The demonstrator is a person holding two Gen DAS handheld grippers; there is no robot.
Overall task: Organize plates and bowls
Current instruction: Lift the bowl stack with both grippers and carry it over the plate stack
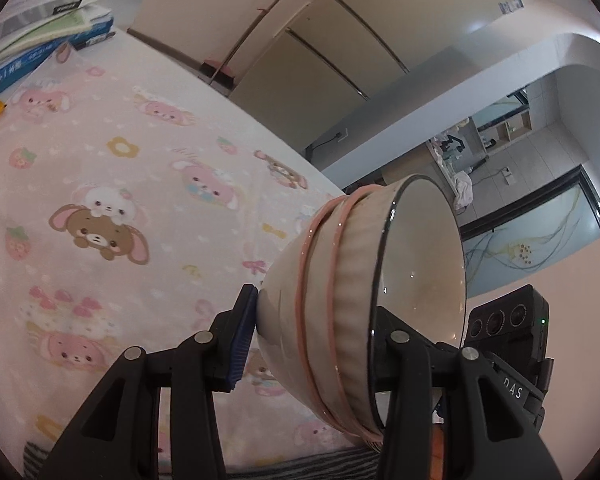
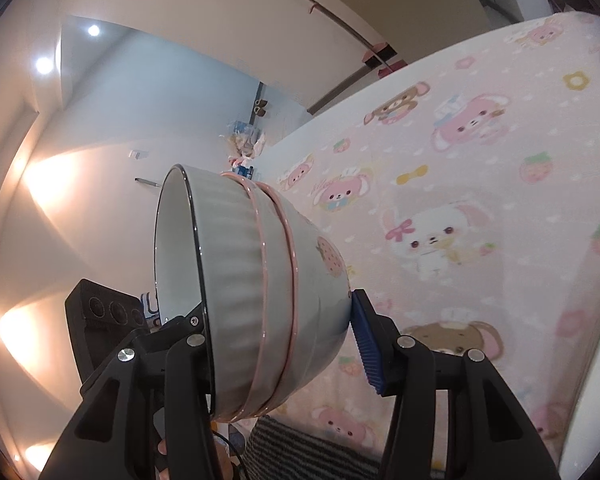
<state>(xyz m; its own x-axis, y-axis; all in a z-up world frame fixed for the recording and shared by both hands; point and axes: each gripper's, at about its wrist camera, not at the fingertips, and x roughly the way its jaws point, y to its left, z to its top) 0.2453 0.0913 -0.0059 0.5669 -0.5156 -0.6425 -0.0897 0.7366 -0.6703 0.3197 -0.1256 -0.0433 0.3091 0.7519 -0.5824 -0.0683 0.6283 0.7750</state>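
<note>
A stack of three nested bowls [image 1: 352,264] hangs tilted on its side above the table. The inner bowl is ribbed with a dark rim and the two outer ones have pink rims. My left gripper [image 1: 320,336] is shut on the stack, its blue pad [image 1: 240,344] on the outer wall and the other finger [image 1: 398,340] inside the rim. From the opposite side my right gripper [image 2: 276,328] is shut on the same stack [image 2: 260,272]. Its blue pad [image 2: 367,344] presses the strawberry-printed outer bowl, and its other finger [image 2: 192,330] reaches inside.
A pink cartoon-print tablecloth [image 1: 100,184] covers the table [image 2: 480,200] below. Books and boxes [image 1: 40,36] are piled at its far left corner. A striped cloth [image 2: 300,448] lies at the near edge. Cabinets [image 1: 300,40] and the room floor lie beyond.
</note>
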